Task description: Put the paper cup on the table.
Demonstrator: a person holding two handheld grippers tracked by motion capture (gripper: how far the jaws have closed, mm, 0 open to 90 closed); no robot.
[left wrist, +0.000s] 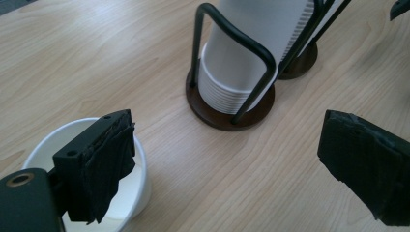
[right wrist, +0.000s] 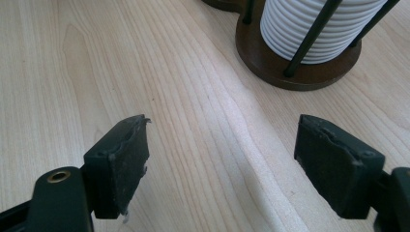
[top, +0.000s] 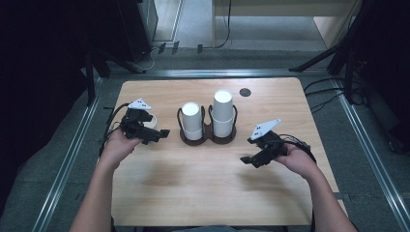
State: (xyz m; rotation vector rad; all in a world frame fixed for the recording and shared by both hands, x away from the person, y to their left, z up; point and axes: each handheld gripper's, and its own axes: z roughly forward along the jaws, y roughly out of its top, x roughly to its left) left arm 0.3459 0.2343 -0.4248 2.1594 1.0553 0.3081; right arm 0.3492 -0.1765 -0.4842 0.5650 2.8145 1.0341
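A dark wire holder (top: pixel 208 139) at the table's middle carries two upside-down stacks of white cups, a shorter left stack (top: pixel 191 121) and a taller right stack (top: pixel 223 113). One single white cup (top: pixel 152 120) stands upright left of the holder. My left gripper (top: pixel 155 135) is open beside it. In the left gripper view its left jaw overlaps the single cup (left wrist: pixel 48 145), and the near stack (left wrist: pixel 237 72) lies ahead of the left gripper (left wrist: pixel 227 164). My right gripper (top: pixel 247 151) is open over bare wood; ahead of the right gripper (right wrist: pixel 222 159) sits a stack (right wrist: pixel 309 29).
A small dark round disc (top: pixel 245 92) lies near the table's far edge. The wooden table (top: pixel 208 193) has wide bare wood in front of the holder. Metal rails and dark stand legs (top: pixel 329 53) flank the table on the floor.
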